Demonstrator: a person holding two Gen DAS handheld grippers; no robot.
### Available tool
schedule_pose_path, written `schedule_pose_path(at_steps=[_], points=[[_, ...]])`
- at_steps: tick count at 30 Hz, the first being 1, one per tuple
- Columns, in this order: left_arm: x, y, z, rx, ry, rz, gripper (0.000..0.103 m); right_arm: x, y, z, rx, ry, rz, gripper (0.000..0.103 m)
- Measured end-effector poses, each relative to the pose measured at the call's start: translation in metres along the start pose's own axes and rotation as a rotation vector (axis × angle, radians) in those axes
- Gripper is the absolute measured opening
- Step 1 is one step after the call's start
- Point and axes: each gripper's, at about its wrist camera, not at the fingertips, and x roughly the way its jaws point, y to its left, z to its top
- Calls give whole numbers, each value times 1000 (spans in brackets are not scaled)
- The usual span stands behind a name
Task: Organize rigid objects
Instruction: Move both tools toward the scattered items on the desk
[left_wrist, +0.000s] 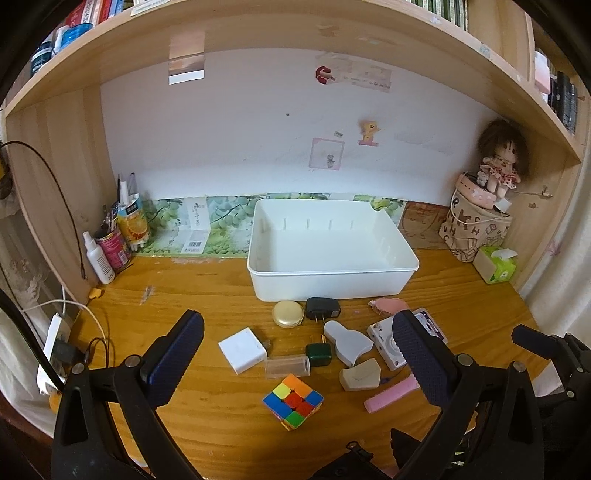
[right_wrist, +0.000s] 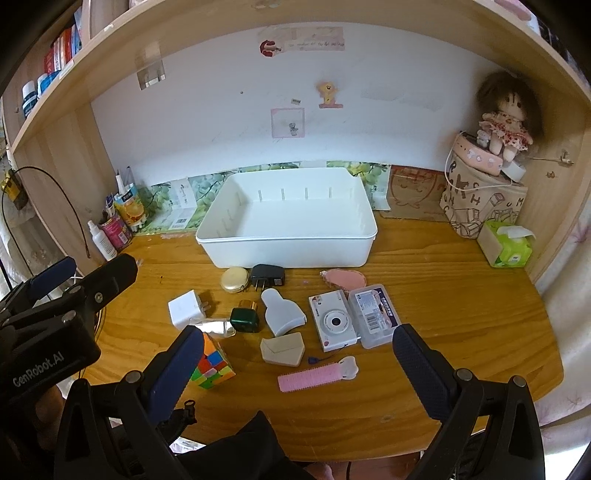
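An empty white bin (left_wrist: 332, 254) (right_wrist: 288, 229) stands at the back of the wooden desk. In front of it lie small objects: a colour cube (left_wrist: 293, 400) (right_wrist: 212, 363), a white charger (left_wrist: 242, 350) (right_wrist: 186, 308), a green plug (left_wrist: 318, 353) (right_wrist: 244, 319), a black adapter (left_wrist: 322, 308) (right_wrist: 266, 277), a gold round case (left_wrist: 288, 313) (right_wrist: 233, 280), a white camera (right_wrist: 334, 319), a pink comb (right_wrist: 317, 374) and a clear box (right_wrist: 375, 314). My left gripper (left_wrist: 299, 350) is open above the cube. My right gripper (right_wrist: 299, 354) is open above the comb. Both are empty.
A spray bottle (left_wrist: 98, 258) and cups with pens (left_wrist: 123, 229) stand at the back left. A printed bag with a doll (right_wrist: 484, 192) and a green tissue pack (right_wrist: 508, 243) stand at the back right. A power strip with cables (left_wrist: 55, 347) lies at the left edge.
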Motion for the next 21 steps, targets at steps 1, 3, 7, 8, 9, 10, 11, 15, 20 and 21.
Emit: schedule_pose_path(at_steps=[1,3,7,8,9,10,11,15,20,21], points=[[1,2,1,7,-3,-5,102,0,1,-1,3,-3,-4,103],[2,4,2,17,-9,-14,102,0,3,-3,15,-11,-11,103],[6,8,2,40,-6,-49,102,1,6,-6,42,-24,-29,103],[6,8,2,43,-5,-54,102,1,7,-7,49,-25,-32,103],[7,9,2,46,-6,-62,102,1,8,-8,55,-25,-35,103],[7,9,2,48,-4,-73,102,1,9,-10,60,-27,-41,103],[9,10,3,50,2,-83,102,1,10,-10,63,-26,-45,103],[15,8,1,63,41,-129,102,0,12,-13,85,-15,-59,103],[18,6,-1,65,60,-161,102,-1,12,-17,107,3,-75,103],[19,5,-1,61,64,-169,102,-1,12,-17,109,7,-78,103]])
